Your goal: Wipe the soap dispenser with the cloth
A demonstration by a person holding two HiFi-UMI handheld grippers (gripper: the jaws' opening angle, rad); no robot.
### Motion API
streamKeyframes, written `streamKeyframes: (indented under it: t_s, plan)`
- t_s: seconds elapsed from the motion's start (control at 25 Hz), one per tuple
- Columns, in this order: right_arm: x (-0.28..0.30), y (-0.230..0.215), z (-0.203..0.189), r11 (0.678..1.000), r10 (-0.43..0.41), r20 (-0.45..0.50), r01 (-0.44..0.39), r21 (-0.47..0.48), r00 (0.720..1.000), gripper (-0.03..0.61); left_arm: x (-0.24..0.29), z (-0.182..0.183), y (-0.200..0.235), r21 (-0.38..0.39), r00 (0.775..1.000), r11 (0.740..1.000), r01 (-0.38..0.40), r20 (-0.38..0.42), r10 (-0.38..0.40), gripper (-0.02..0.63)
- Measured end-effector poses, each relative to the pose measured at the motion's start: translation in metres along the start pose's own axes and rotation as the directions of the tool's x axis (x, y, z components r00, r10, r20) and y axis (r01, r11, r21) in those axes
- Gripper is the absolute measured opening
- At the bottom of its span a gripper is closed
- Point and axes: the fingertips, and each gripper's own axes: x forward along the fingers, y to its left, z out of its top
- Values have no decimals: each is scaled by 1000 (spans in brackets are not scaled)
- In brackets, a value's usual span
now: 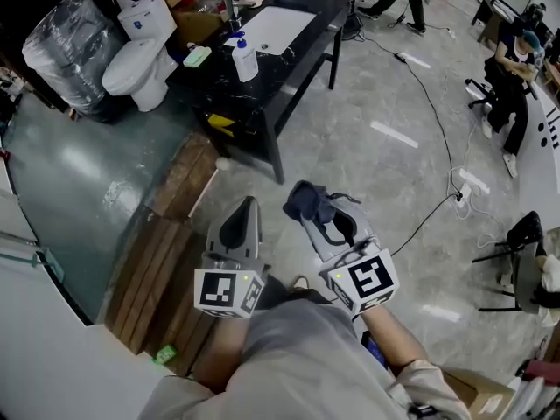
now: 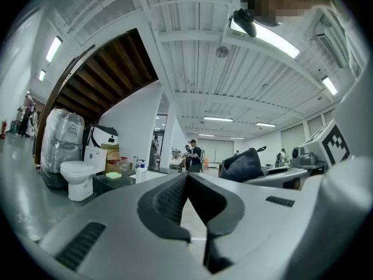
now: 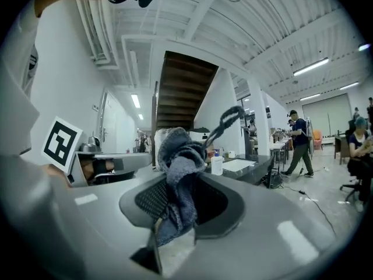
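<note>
Left of the black bench (image 1: 263, 110) there's a big plastic-wrapped bundle (image 1: 66, 45), and a white toilet (image 1: 138, 56) sits right against the bench's left end. On the bench itself there's a pale green thing (image 1: 198, 56) near the left edge (can't tell if it's a soap bar or a sponge). Just right of that is the soap dispenser (image 1: 246, 61), a white bottle with a blue pump, standing upright. Beside it, further right along the top, is the white basin (image 1: 282, 26). Both tongs are well apart from the bench, out over the floor on its near side and pointing roughly towards it, so nothing's touching the dispenser. The left tongs (image 1: 248, 205) are closed all the way with nothing between them. The right tongs (image 1: 311, 220) are clamped on the dark blue cloth (image 1: 306, 199), which bunches up above the tips and hangs a bit below them too. Off to the bench's right a black cable (image 1: 430, 103) snakes across the grey floor, and further right again a person (image 1: 514, 75) is sitting on a chair
</note>
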Motion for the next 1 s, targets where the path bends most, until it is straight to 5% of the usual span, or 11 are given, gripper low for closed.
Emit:
streamKeyframes:
  t_s: [0.28,1.0]
  plan:
    - [23,5,15,999,20,49,-22,37,999,110,10,8,16,-7,1000,1000,-9,-14,9,8]
    - [133,-35,24,996,68,-10,-68,53,998,112,111,-2,88,-45,998,998,48,-42,-50,8]
